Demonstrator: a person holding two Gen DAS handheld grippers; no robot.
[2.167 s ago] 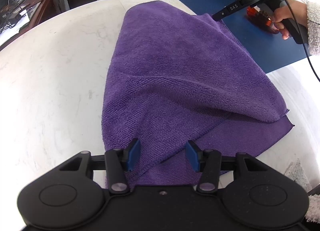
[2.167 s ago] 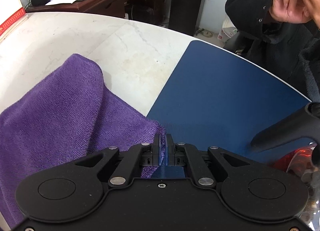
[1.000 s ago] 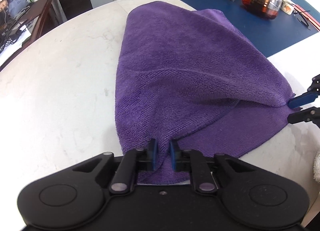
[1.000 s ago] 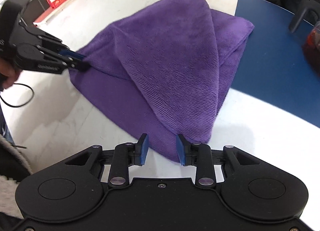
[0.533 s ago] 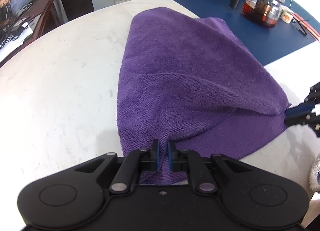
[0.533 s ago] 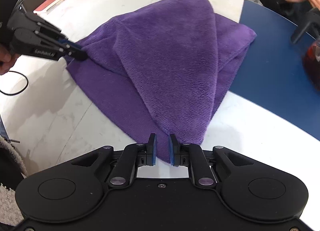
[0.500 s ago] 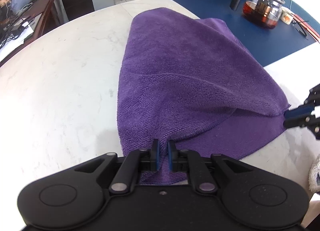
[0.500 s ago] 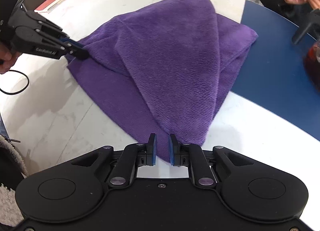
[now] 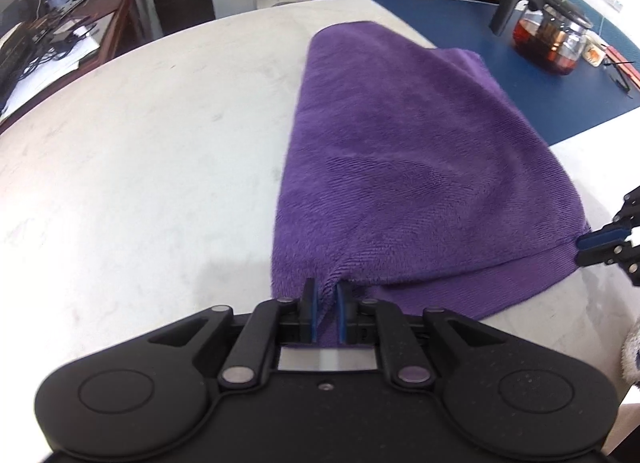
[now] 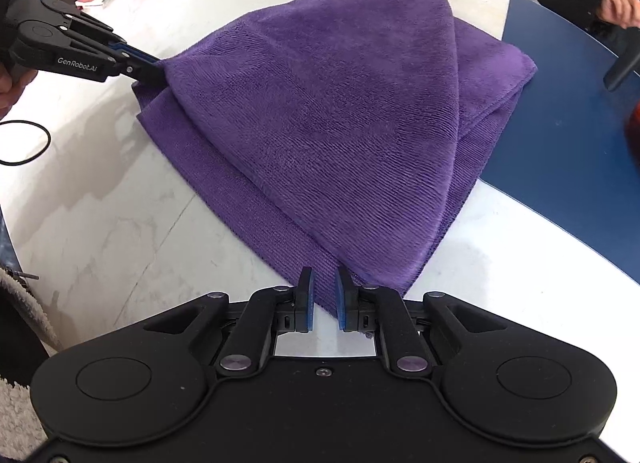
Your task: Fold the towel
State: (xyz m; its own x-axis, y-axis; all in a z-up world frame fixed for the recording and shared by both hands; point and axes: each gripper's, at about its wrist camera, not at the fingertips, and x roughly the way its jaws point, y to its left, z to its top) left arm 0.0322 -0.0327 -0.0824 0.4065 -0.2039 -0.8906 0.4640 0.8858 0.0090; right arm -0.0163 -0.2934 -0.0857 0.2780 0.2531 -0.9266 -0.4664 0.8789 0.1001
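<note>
Towel [image 9: 416, 167], purple and folded over on itself, is lying on your white marble desk [image 9: 140, 167], its far edge overlapping the blue mat [image 9: 560, 103]. Your left tool [image 9: 325, 315] is pinching one near corner, the cloth bunching between its blue pads. Your right tool [image 10: 323, 305] is closing on the other near corner, cloth sitting between its pads [image 10: 309, 303]. A glass teapot [image 9: 548, 43] is standing on the mat, well apart.

Both wrist cams close, steeply down; shared purple towel [image 9: 400, 167].
</note>
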